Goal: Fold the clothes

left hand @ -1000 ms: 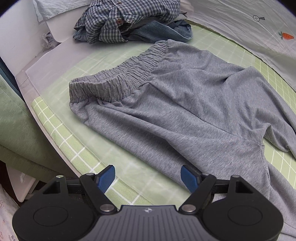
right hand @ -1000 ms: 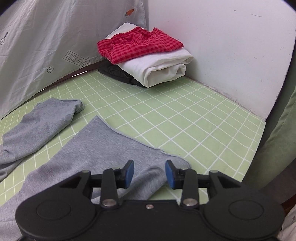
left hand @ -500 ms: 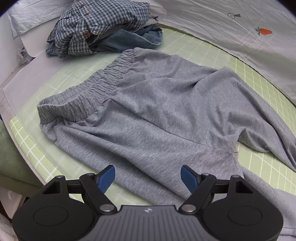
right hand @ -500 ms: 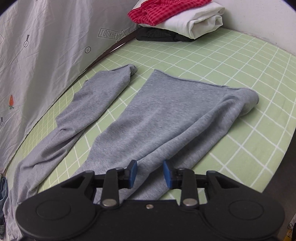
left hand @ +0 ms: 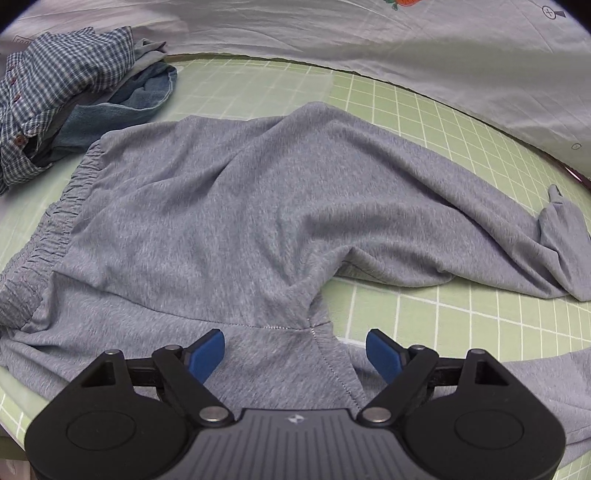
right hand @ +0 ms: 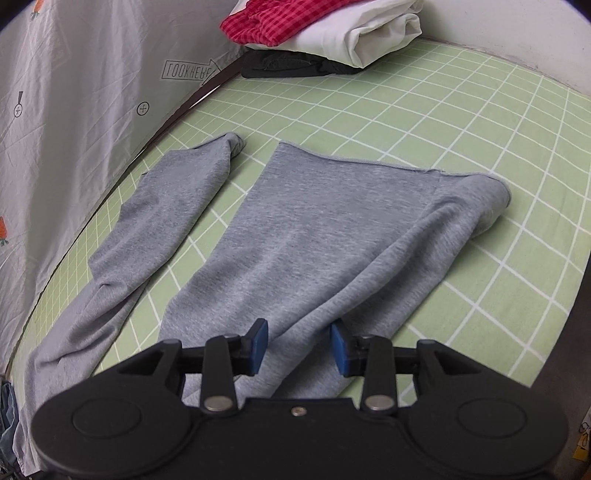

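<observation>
Grey sweatpants (left hand: 229,206) lie spread on a green checked sheet (left hand: 461,314), elastic waistband (left hand: 48,236) at the left, legs running right. My left gripper (left hand: 295,352) is open and empty, hovering over the crotch seam (left hand: 314,325). In the right wrist view the two legs lie apart: the far leg (right hand: 173,206) near the grey cover, the near leg (right hand: 314,236) with its hem (right hand: 369,162) flat. My right gripper (right hand: 299,345) is open and empty, low over the near leg's edge.
A blue checked shirt on denim (left hand: 66,92) sits past the waistband. A folded stack of red check, white and black clothes (right hand: 325,33) stands in the far corner. A grey printed cover (right hand: 74,92) borders the sheet. The bed edge runs along the right (right hand: 576,280).
The left gripper has moved right along the pants, from the waistband side to the crotch. The right gripper has moved back from the hem along the near leg. Both stay open.
</observation>
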`<action>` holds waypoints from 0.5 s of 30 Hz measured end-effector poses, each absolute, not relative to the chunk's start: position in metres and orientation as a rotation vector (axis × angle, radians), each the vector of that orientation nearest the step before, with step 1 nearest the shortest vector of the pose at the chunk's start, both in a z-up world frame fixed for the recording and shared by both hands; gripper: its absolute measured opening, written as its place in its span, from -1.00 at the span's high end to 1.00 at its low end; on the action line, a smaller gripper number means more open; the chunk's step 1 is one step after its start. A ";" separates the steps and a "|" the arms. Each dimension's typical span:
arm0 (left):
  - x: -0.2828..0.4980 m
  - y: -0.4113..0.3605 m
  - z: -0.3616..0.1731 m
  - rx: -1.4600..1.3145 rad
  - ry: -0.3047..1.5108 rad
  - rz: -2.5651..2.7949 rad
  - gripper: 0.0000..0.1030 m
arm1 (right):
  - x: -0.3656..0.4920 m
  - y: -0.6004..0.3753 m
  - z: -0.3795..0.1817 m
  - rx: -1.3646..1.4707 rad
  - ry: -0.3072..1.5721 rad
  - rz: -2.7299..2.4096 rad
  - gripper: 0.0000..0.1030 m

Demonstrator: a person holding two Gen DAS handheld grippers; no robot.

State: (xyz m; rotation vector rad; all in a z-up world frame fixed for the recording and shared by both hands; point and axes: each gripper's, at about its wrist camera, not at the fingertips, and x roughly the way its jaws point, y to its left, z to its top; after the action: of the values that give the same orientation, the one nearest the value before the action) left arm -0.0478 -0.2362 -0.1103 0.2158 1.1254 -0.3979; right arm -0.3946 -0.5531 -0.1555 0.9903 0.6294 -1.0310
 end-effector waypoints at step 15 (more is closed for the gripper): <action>0.019 -0.225 -0.074 0.033 1.050 -0.343 0.92 | -0.367 -0.585 -0.115 1.007 0.525 -1.031 0.95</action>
State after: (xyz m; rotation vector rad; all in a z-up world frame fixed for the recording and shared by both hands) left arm 0.0186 -0.2250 -0.0735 0.0335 1.0500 -0.3427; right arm -0.3672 -0.5852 -0.1149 1.0067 0.5252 -1.0307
